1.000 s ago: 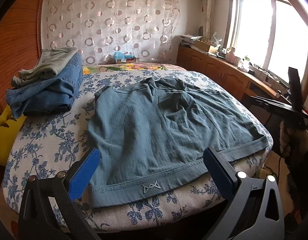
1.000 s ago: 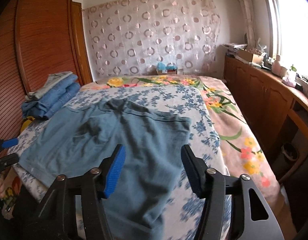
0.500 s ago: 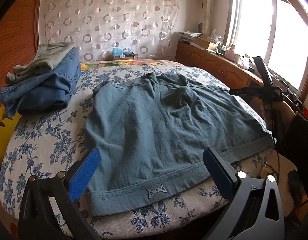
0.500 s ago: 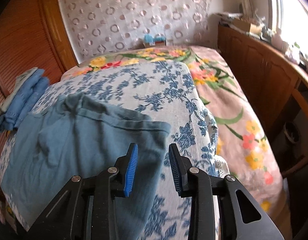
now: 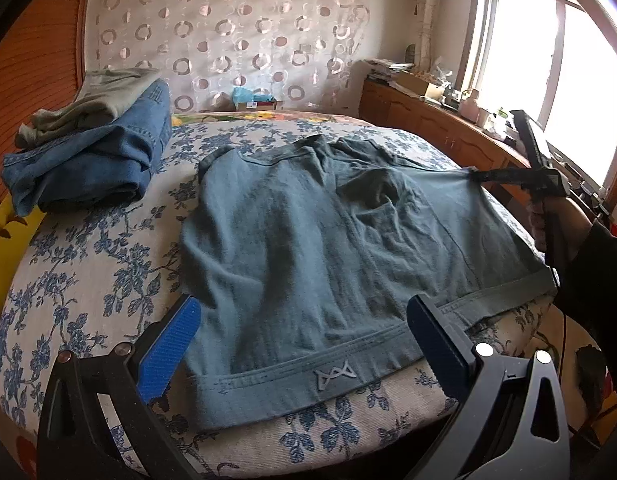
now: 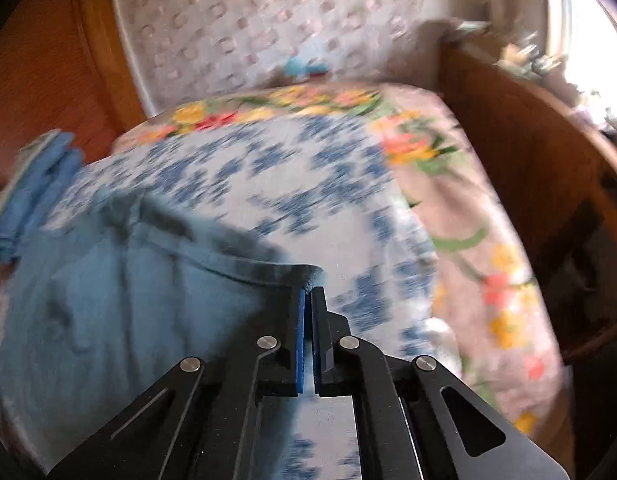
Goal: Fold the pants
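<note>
The right tongs (image 6: 307, 294), having just been closing, are pinching a corner of the teal pants (image 5: 308, 248), pulling that edge taut off the bed (image 5: 88, 280). The left tongs (image 5: 304, 326) are hanging wide apart over the waistband at the bed's near edge, gripping nothing.

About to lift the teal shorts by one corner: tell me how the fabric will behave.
Probably floppy: the teal shorts already stretch into a peak where the right gripper pinches the hem corner. Likely light, a thin knit lying wrinkled. The rest should drag across the bedspread.
</note>
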